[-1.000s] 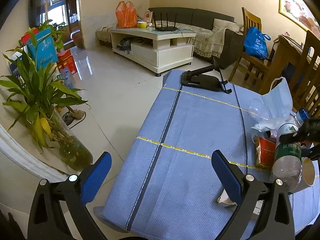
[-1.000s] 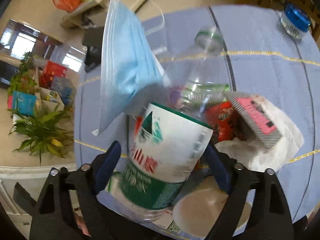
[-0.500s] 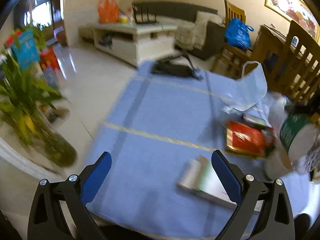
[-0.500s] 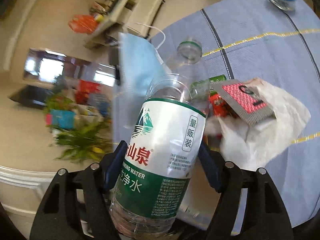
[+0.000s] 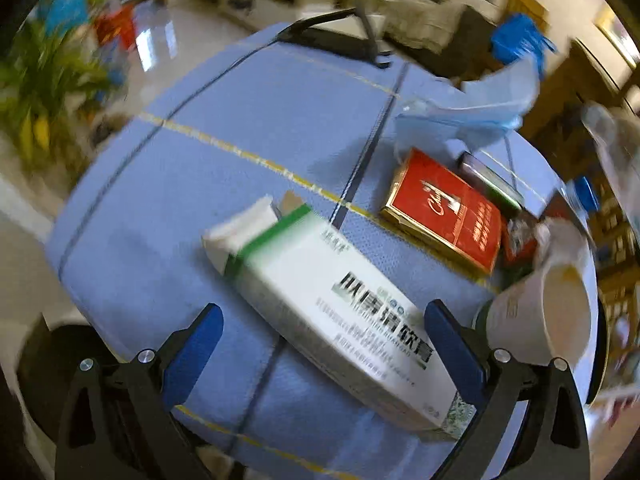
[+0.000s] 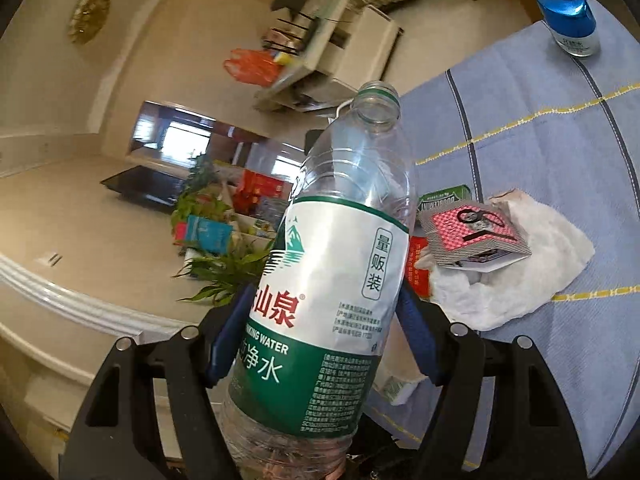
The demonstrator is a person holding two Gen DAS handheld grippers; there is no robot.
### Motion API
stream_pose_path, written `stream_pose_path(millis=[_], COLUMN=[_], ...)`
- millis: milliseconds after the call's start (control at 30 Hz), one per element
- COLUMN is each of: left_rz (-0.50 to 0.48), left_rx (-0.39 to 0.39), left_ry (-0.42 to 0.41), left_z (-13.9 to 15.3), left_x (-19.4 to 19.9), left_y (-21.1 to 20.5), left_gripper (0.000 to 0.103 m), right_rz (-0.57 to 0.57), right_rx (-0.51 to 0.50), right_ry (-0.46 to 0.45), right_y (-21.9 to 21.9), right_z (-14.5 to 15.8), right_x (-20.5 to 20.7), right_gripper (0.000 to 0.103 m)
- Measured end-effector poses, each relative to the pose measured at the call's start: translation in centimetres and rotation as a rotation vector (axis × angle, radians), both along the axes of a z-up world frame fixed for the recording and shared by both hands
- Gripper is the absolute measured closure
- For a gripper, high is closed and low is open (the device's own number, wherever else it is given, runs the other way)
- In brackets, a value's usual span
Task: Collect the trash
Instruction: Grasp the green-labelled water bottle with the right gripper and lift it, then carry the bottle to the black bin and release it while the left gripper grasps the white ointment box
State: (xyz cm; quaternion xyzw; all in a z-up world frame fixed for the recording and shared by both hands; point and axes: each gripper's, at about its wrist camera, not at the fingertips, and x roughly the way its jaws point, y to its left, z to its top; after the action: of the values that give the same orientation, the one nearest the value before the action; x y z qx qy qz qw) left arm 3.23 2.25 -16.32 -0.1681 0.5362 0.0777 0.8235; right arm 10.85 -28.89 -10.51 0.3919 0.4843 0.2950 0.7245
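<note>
We have the empty water bottle clamped in our right gripper, both blue pads pressed against its labelled middle, where the body is widest and stiffest, so the thin plastic should buckle less. It has no cap and stands nearly upright, neck away from us, clear of the tabletop and out past its left edge, over the floor; we judge it is on its way to wherever the trash goes, though no bin shows in either view.

Our left gripper points steeply down at the near part of the tabletop with its jaws wide apart and nothing pressed between them. The white-and-green carton lies flat under it, slanted across the span between the pads, so it looks like our next pick; the pads would need to straddle its narrow width.

The rest of the litter is bunched toward the right side of the tabletop: a red cigarette pack lying flat just beyond the carton, a paper cup tipped on its side near the right edge, a blue face mask crumpled farther back, and a white tissue with a small patterned packet resting on top. A blue-capped jar stands upright, well apart, near the far corner.
</note>
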Motion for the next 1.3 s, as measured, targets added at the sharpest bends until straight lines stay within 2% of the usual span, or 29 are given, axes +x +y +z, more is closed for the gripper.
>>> stream_pose_path(millis=[33, 100, 267, 367, 400, 433, 467, 500, 567, 733, 800, 900, 967, 1067, 1100, 1133, 1200, 1267, 1300], left_rz=[0.029, 0.051, 0.012, 0.047, 0.048, 0.055, 0.056, 0.046, 0.018, -0.039, -0.063, -0.12, -0.178, -0.348, -0.389, -0.438, -0.555, -0.625, -0.65], left_rx=[-0.005, 0.035, 0.19, 0.195, 0.196, 0.204, 0.212, 0.174, 0.094, -0.014, -0.028, -0.006, -0.012, -0.049, -0.061, -0.074, -0.105, -0.102, -0.102], left_ry=[0.011, 0.035, 0.112, 0.088, 0.08, 0.052, 0.037, 0.024, 0.004, -0.05, -0.119, -0.299, -0.39, -0.522, -0.549, -0.578, -0.634, -0.647, -0.646], left_z=[-0.1, -0.4, -0.8, -0.9, -0.8, -0.2, 0.3, 0.6, 0.6, 1.1, 2.3, 5.9, 7.9, 11.1, 11.7, 12.4, 13.9, 14.5, 14.5], left_x=[0.2, 0.5, 1.2, 0.7, 0.6, 0.3, -0.3, -0.4, -0.2, -0.2, 0.1, -0.3, -0.8, -1.7, -1.9, -2.6, -3.6, -3.5, -3.2], left_y=[-0.1, -0.7, -2.8, -2.6, -2.6, -2.6, -2.7, -2.5, -2.1, -1.0, -1.2, -0.5, -0.7, -2.4, -2.9, -3.8, -6.1, -9.4, -10.7], left_gripper=[0.005, 0.006, 0.005, 0.006, 0.015, 0.043, 0.062, 0.079, 0.08, 0.08, 0.08, 0.08, 0.08, 0.08, 0.079, 0.079, 0.079, 0.079, 0.079], right_rz=[-0.001, -0.007, -0.04, -0.054, -0.058, -0.063, -0.069, -0.072, -0.082, -0.099, -0.118, -0.158, -0.212, -0.333, -0.372, -0.455, -0.559, -0.652, -0.692], right_rx=[0.005, 0.025, 0.064, 0.078, 0.075, 0.071, 0.069, 0.071, 0.078, 0.056, 0.041, 0.023, -0.003, -0.092, -0.131, -0.216, -0.296, -0.286, -0.317], right_ry=[-0.008, -0.024, -0.048, -0.042, -0.043, -0.045, -0.048, -0.049, -0.043, -0.049, -0.056, -0.065, -0.085, -0.141, -0.155, -0.175, -0.175, -0.159, -0.133], right_y=[-0.4, -1.5, -5.1, -6.3, -6.6, -6.8, -7.1, -7.2, -7.6, -7.3, -7.3, -8.0, -9.3, -12.1, -13.2, -15.0, -17.5, -20.9, -22.6], right_z=[0.0, -0.1, -1.0, -1.7, -2.0, -2.1, -2.1, -2.1, -2.3, -2.0, -1.7, -1.5, -1.2, -0.5, -0.4, 0.0, 0.3, 0.1, 0.0], right_x=[-0.2, -0.5, -0.8, -0.7, -0.6, -0.7, -1.1, -1.4, -1.4, -1.6, -2.2, -2.7, -3.4, -5.0, -5.3, -6.2, -7.3, -8.6, -9.1], right_gripper=[0.033, 0.032, 0.032, 0.032, 0.032, 0.032, 0.032, 0.032, 0.032, 0.032, 0.032, 0.032, 0.033, 0.034, 0.034, 0.034, 0.034, 0.034, 0.034])
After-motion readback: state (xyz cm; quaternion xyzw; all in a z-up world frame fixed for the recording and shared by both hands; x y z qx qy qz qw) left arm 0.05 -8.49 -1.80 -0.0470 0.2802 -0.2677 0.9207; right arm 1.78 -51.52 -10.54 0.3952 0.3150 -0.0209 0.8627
